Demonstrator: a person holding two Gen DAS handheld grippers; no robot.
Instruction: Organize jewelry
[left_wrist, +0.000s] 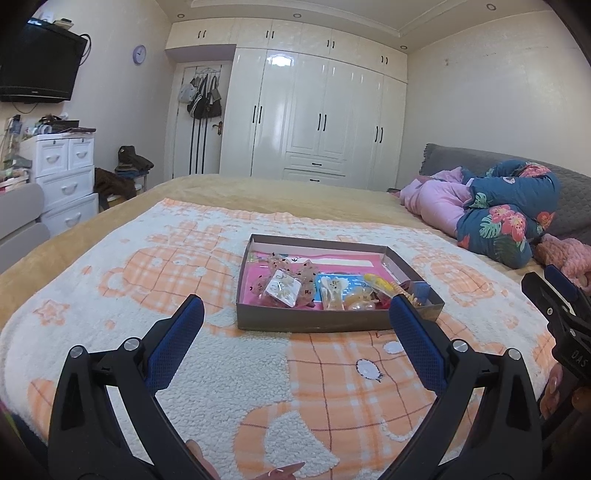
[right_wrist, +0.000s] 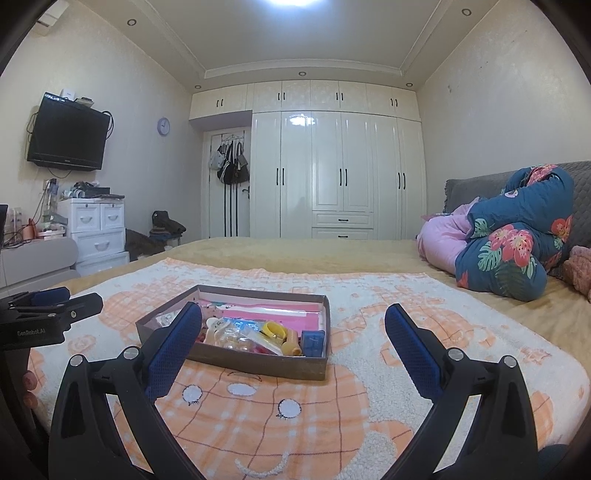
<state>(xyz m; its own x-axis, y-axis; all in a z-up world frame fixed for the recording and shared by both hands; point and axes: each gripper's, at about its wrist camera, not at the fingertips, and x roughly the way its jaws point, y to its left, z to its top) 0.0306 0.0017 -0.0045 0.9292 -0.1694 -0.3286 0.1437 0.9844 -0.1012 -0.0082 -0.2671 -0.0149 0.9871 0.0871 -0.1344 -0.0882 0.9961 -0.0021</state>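
A shallow brown cardboard box with a pink floor (left_wrist: 332, 322) sits on the fluffy white-and-orange checked blanket (left_wrist: 155, 295) on the bed, and it is full of little jewelry packets. The left claw (left_wrist: 295, 306) is wide apart and holds nothing. The right claw (right_wrist: 293, 314) is wide apart too, and just as empty. Both hang just in front of the box (not touching it). To do this step well, I think one claw should go in slowly and pick one small thing, maybe the yellow ring-shaped piece (right_wrist: 275, 329), pinching softly so the clear crinkly packets (left_wrist: 282, 286) do not slide away.
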